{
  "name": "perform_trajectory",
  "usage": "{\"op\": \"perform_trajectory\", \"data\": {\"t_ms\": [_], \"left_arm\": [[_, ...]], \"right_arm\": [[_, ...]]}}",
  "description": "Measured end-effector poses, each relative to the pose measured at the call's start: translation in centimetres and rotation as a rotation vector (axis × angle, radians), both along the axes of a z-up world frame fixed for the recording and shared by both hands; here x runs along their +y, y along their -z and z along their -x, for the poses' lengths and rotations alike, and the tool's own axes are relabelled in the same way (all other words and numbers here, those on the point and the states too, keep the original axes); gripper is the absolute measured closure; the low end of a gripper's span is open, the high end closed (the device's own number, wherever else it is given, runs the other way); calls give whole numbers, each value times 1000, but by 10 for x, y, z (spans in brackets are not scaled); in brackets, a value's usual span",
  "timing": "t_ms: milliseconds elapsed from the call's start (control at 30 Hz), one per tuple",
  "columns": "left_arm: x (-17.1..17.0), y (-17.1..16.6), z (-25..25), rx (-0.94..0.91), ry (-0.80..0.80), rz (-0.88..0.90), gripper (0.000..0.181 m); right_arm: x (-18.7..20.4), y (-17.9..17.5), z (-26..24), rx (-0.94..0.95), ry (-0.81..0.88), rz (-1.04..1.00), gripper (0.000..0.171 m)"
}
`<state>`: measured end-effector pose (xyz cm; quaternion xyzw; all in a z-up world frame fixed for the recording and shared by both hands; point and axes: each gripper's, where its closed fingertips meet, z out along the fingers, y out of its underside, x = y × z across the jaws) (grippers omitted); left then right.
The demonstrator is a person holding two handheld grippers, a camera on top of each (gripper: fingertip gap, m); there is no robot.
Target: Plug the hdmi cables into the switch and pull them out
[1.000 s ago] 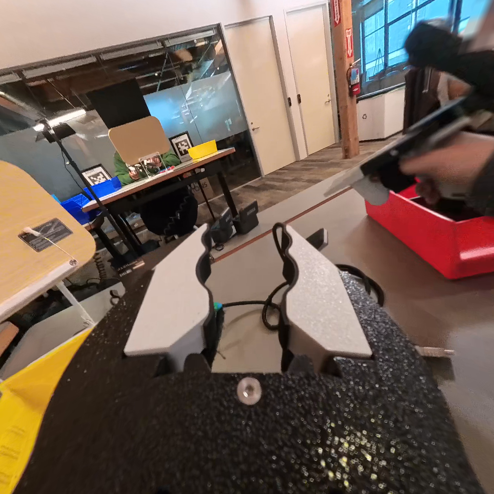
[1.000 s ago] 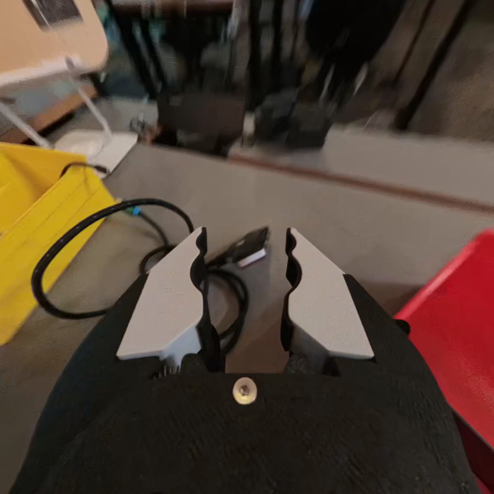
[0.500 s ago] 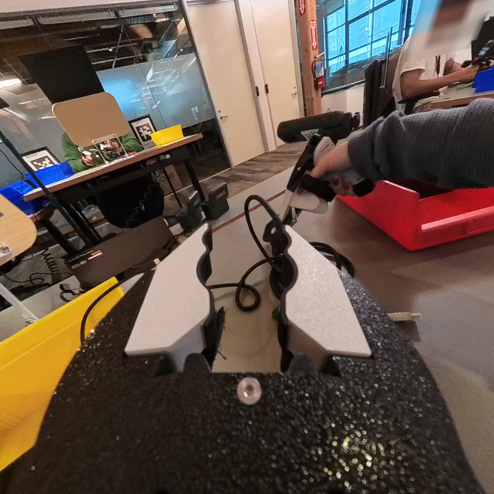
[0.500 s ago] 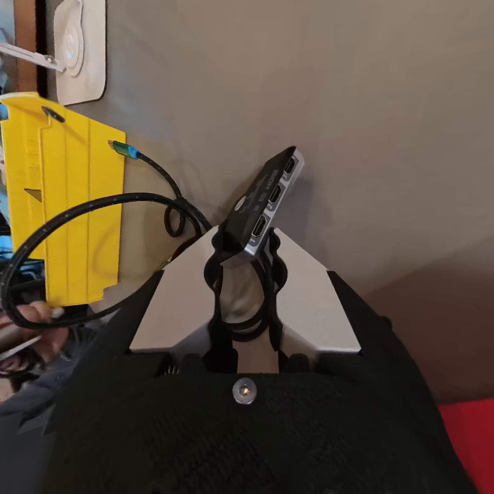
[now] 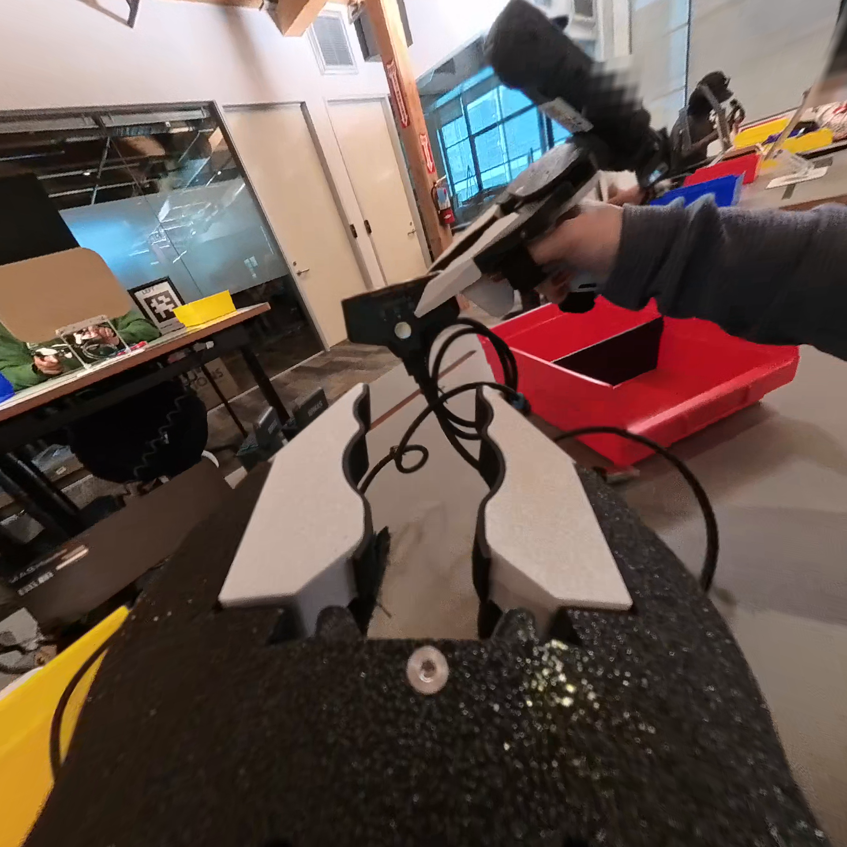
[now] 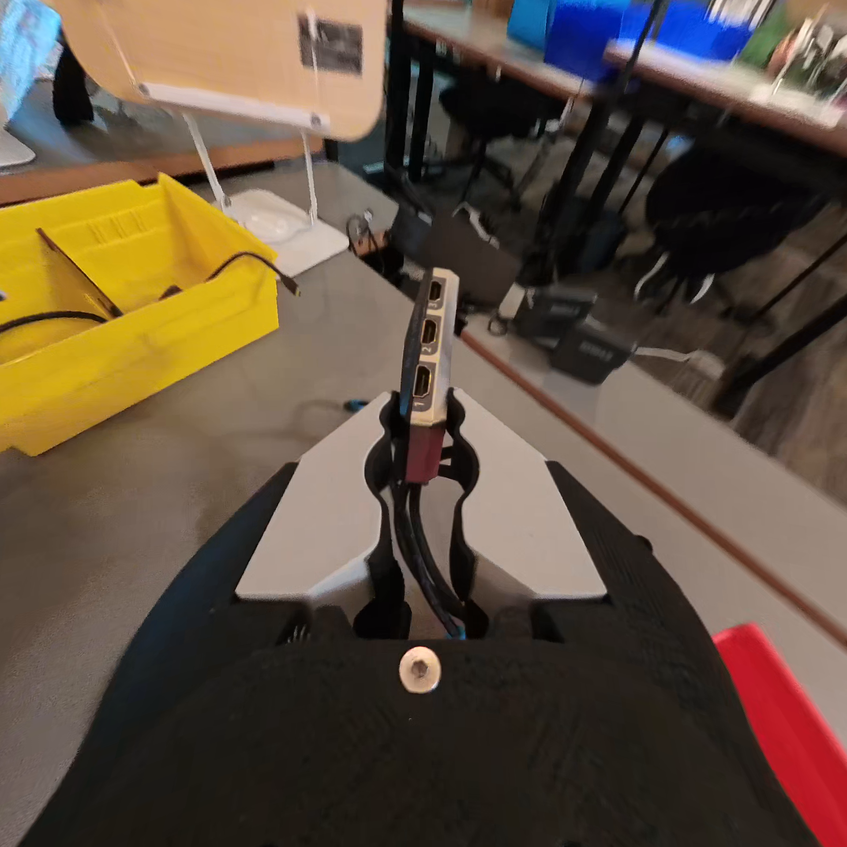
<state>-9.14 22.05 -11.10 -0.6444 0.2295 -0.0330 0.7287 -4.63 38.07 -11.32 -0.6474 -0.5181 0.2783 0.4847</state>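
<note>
Left tongs [image 5: 424,451] low over the grey desk [image 5: 756,513], jaws apart, nothing between them; black cable [image 5: 458,412] loops on the desk just past the fingertips. Right tongs [image 6: 424,403] clamped on the near end of the hdmi switch [image 6: 428,339], which is lifted off the desk, standing on edge, three empty ports facing the camera, its black lead hanging back between the fingers. Yellow bin [image 6: 114,293] at 10 o'clock from the right tongs, cables inside, one plug poking over the rim. Red bin [image 5: 641,380] at 1 o'clock from the left tongs. Farther back, another desk with a seated person in green [image 5: 18,362].
</note>
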Motion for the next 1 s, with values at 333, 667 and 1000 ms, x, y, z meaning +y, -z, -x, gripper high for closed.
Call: {"op": "perform_trajectory", "data": {"t_ms": [333,667,1000], "left_arm": [[23,-4,3,-128,-20,24,80],[-35,9,-67,-111,558,117,121],[-41,21,-78,-222,515,88,162]], "right_arm": [[-96,-55,8,160,-500,-312,153],[-214,-10,-10,-9,-990,-262,153],[-201,-19,-24,-10,-869,-196,136]]}}
